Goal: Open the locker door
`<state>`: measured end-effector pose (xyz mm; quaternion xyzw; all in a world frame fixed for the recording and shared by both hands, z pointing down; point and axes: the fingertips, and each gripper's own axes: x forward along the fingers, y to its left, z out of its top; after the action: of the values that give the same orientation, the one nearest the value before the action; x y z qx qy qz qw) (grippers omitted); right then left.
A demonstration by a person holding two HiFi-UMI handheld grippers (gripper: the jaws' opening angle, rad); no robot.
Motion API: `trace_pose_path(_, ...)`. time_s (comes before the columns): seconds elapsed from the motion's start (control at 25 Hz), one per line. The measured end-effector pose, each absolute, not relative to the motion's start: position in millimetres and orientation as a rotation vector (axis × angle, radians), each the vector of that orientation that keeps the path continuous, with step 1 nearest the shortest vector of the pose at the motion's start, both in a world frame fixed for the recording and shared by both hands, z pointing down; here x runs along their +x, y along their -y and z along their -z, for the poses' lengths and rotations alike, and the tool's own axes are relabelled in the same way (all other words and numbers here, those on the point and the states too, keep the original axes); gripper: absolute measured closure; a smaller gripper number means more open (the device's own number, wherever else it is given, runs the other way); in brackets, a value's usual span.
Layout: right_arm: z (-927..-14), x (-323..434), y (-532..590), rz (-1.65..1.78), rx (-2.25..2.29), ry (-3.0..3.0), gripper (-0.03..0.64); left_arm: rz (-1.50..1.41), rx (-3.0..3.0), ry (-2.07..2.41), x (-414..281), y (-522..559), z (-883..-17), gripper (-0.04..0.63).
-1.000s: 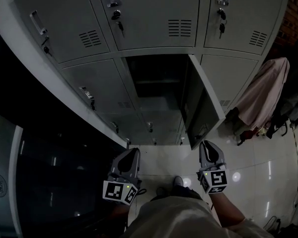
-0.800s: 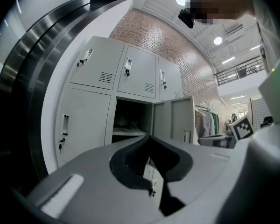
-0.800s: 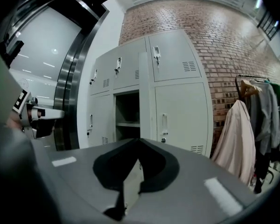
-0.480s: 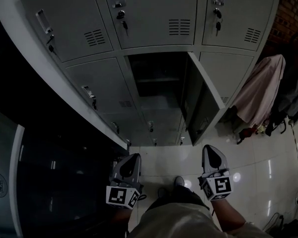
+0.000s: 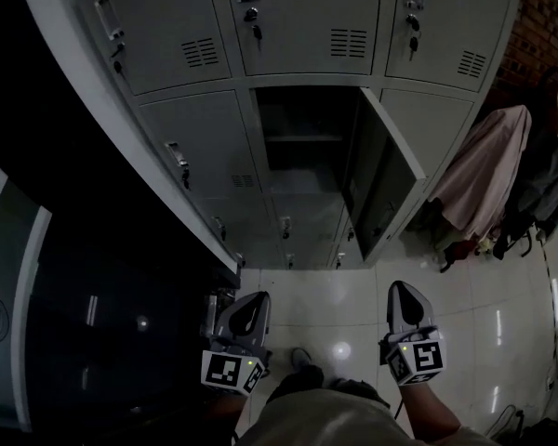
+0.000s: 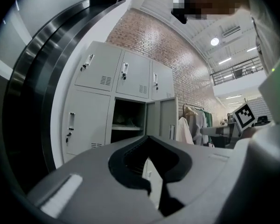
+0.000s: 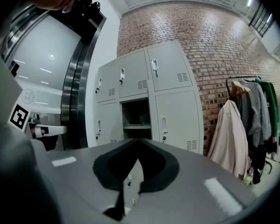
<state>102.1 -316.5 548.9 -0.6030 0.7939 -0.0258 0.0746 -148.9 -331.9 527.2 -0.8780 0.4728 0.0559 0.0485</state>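
The grey lockers [image 5: 288,26] stand ahead, and one middle compartment [image 5: 302,137] is dark and open. Its door [image 5: 383,170] is swung out to the right. Both grippers hang low over the tiled floor, well short of the lockers and touching nothing. My left gripper [image 5: 245,316] has its jaws a little apart and closing, with nothing between them. My right gripper [image 5: 405,307] is shut and empty. The left gripper view looks past the left gripper [image 6: 148,139] to the open compartment [image 6: 127,125] and door [image 6: 167,118]. Past the right gripper [image 7: 139,141], the right gripper view also shows the compartment [image 7: 136,113].
A pale coat [image 5: 484,179] and dark clothes hang on a rack right of the lockers, the coat [image 7: 231,134] also in the right gripper view. A dark glass wall [image 5: 74,323] runs along the left. A brick wall [image 7: 214,36] stands behind. The person's shoe [image 5: 300,358] is between the grippers.
Both grippers have drawn back and down from the lockers toward the person. The view has shifted slightly. The locker door stays swung open.
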Motion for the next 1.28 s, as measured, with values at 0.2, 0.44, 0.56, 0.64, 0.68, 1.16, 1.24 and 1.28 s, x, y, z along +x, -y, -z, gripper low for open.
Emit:
trace_pose_path(0.2, -514.8, 95.1, 281.5, 0.033, -1.777, -2.432, 0.617, -0.168, -2.603, -1.499, -165.0, 298.0, -498.1, 0.506)
trace_pose_path(0.44, -483.9, 117.3, 184.3, 0.031, -1.774, -2.44, 0.617, -0.172, -2.61, -1.461, -131.9, 218.3, -465.7, 0.509)
trace_pose_path(0.56, -472.1, 130.2, 119.4, 0.01, -1.787, -2.418, 0.617, -0.169, -2.631, -1.423, -117.6, 163.4, -461.3, 0.514)
trace_pose_path(0.64, -461.0, 140.9, 78.7, -0.014, -1.791, -2.389, 0.617, -0.159, -2.638, -1.406, -110.5, 128.0, -456.8, 0.515)
trace_pose_path(0.68, -455.3, 146.0, 58.6, -0.019, -1.793, -2.372, 0.617, -0.154, -2.639, -1.403, -108.1, 109.6, -453.5, 0.516)
trace_pose_path(1.16, -401.3, 173.5, -142.3, -0.074, -1.762, -2.281, 0.617, -0.117, -2.678, -1.349, -88.8, -89.7, -413.7, 0.525)
trace_pose_path(1.24, -396.2, 171.7, -161.3, -0.066, -1.767, -2.29, 0.617, -0.135, -2.687, -1.324, -87.0, -107.9, -404.9, 0.525)
trace_pose_path(1.28, -396.3, 170.7, -169.9, -0.05, -1.775, -2.309, 0.617, -0.143, -2.691, -1.307, -85.2, -116.0, -400.0, 0.525)
